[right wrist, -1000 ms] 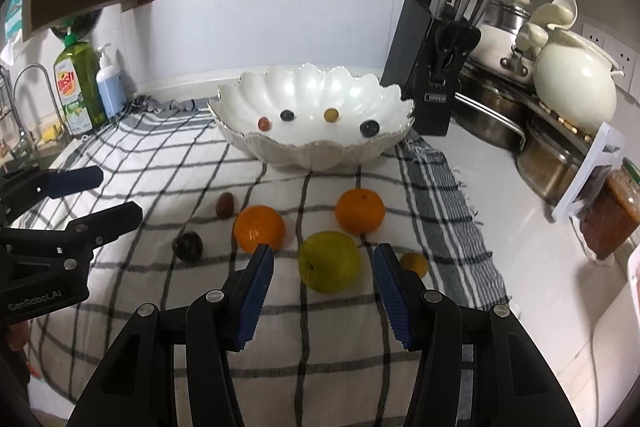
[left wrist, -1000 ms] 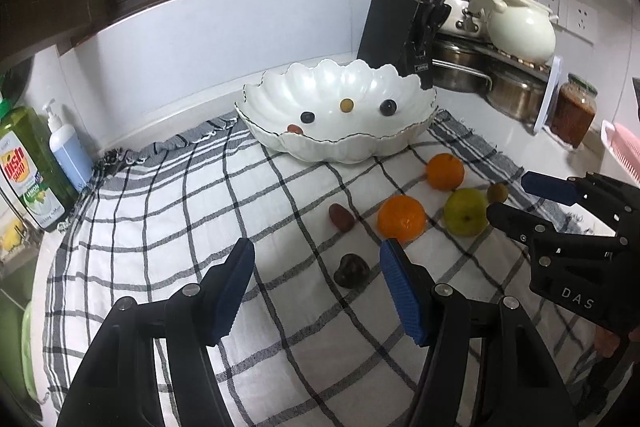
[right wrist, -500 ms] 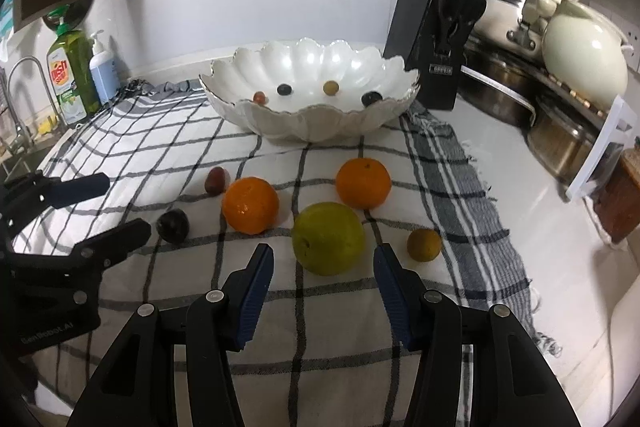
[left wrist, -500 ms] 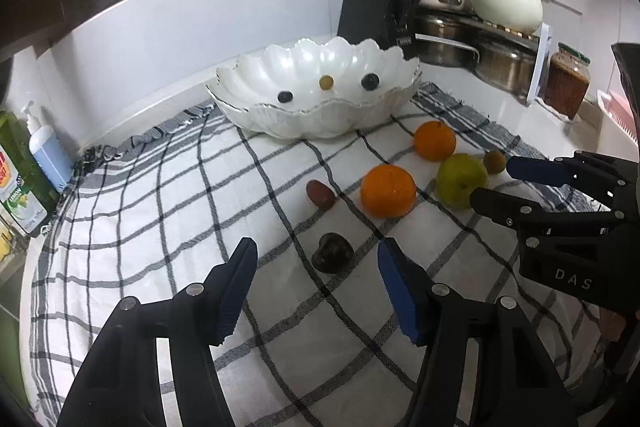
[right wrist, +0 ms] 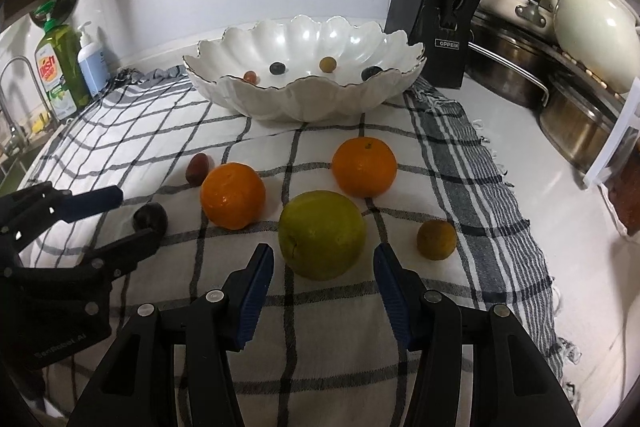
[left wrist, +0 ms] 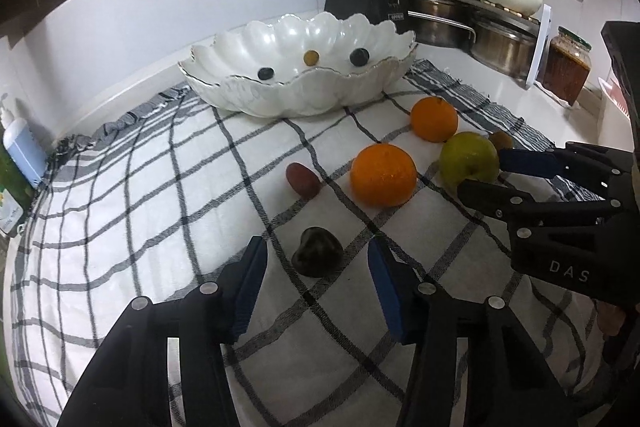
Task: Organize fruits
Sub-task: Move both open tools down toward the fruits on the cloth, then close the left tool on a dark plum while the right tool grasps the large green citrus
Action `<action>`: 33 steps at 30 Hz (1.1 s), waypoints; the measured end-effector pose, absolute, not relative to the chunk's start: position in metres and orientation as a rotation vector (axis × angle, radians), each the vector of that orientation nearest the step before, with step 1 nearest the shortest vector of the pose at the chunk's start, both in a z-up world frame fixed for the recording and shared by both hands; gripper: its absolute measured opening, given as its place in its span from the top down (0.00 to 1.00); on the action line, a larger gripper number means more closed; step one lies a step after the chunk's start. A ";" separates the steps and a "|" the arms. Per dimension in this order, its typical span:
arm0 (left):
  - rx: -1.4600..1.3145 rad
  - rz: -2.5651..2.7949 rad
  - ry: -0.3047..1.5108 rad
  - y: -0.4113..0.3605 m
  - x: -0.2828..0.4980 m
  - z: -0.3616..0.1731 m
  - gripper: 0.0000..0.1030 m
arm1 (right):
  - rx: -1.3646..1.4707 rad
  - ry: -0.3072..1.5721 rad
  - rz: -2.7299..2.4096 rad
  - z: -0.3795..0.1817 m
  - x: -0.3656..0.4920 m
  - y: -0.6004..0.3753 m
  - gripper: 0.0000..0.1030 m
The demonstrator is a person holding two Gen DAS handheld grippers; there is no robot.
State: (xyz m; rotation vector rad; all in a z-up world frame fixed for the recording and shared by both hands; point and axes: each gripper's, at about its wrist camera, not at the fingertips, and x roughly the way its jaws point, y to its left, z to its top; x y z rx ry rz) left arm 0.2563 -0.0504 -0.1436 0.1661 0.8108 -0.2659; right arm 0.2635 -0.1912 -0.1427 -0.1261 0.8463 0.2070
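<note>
The left gripper [left wrist: 317, 267] hangs low over the checked cloth [left wrist: 160, 211] with its blue pads about half apart and closing. The dark plum [left wrist: 317, 257] lies on the cloth between the fingertips, a gap showing on either side — neither pad presses on it.

The right gripper [right wrist: 324, 269] stands about half open as well, its jaws steady. The green apple [right wrist: 322, 235] sits just ahead of the fingertips, lined up with the gap between them, its near edge level with the pad tips; no pad touches it.

Taking the green apple as the landmark: the near orange [right wrist: 233, 195] lies just beside it on the left, the far orange [right wrist: 365, 167] just behind it, and a small brownish fruit [right wrist: 436, 239] near it on the right. A reddish-brown date-like fruit [right wrist: 197, 169] lies beyond the near orange, further left, and the dark plum sits well to the apple's left, inside the left gripper's fingers.

Behind all of these, well beyond the apple, stands the white scalloped bowl [right wrist: 304, 103] on the same cloth — four small round fruits rest inside it. A black knife block [right wrist: 444, 27] stands just right of the bowl, off the cloth.
</note>
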 end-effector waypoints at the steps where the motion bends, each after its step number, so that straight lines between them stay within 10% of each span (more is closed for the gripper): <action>1: 0.164 -0.269 0.815 -0.051 0.258 -0.145 0.52 | -0.126 0.849 0.208 -0.143 0.265 -0.191 0.48; 16: 0.107 -0.285 0.870 -0.046 0.270 -0.157 0.72 | -0.114 0.860 0.222 -0.151 0.278 -0.190 0.49; 33: 0.048 -0.288 0.818 -0.037 0.262 -0.133 0.73 | -0.101 0.828 0.244 -0.137 0.264 -0.186 0.52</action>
